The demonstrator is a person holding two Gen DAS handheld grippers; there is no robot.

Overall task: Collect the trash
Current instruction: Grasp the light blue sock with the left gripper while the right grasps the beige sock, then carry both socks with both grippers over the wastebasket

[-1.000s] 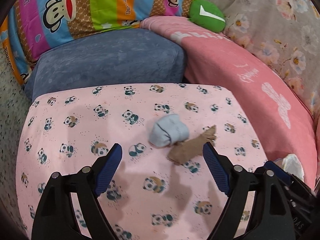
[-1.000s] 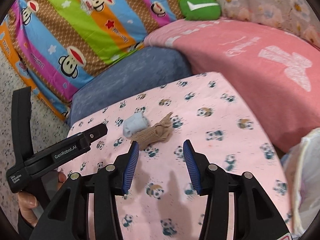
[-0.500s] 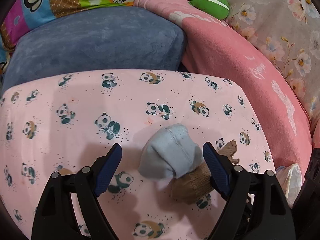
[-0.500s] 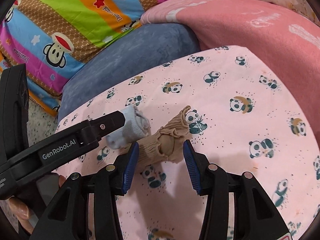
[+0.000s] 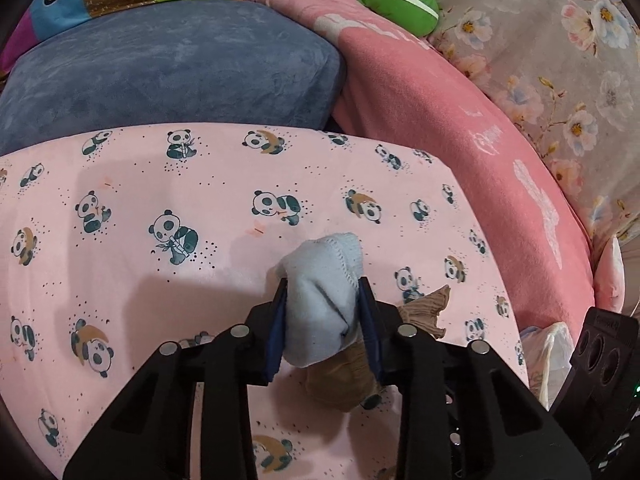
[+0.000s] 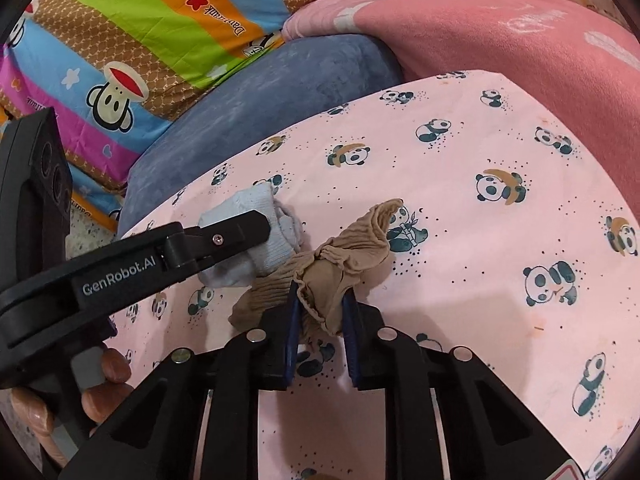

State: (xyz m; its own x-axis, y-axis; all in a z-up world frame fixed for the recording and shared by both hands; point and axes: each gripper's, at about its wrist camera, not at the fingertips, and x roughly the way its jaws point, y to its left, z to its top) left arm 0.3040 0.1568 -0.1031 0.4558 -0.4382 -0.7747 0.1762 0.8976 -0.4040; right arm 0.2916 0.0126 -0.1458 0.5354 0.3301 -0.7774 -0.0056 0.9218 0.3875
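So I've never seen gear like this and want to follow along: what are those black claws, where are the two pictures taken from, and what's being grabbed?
They are hand-held clamps, one in each of a person's hands, each carrying a camera that looks along its two fingers. The left gripper has just closed on a light blue sock. The right gripper has just closed on a tan stocking. Both pieces lie touching on a pink panda-print sheet. In the right view, the black arm crossing in is the left clamp.
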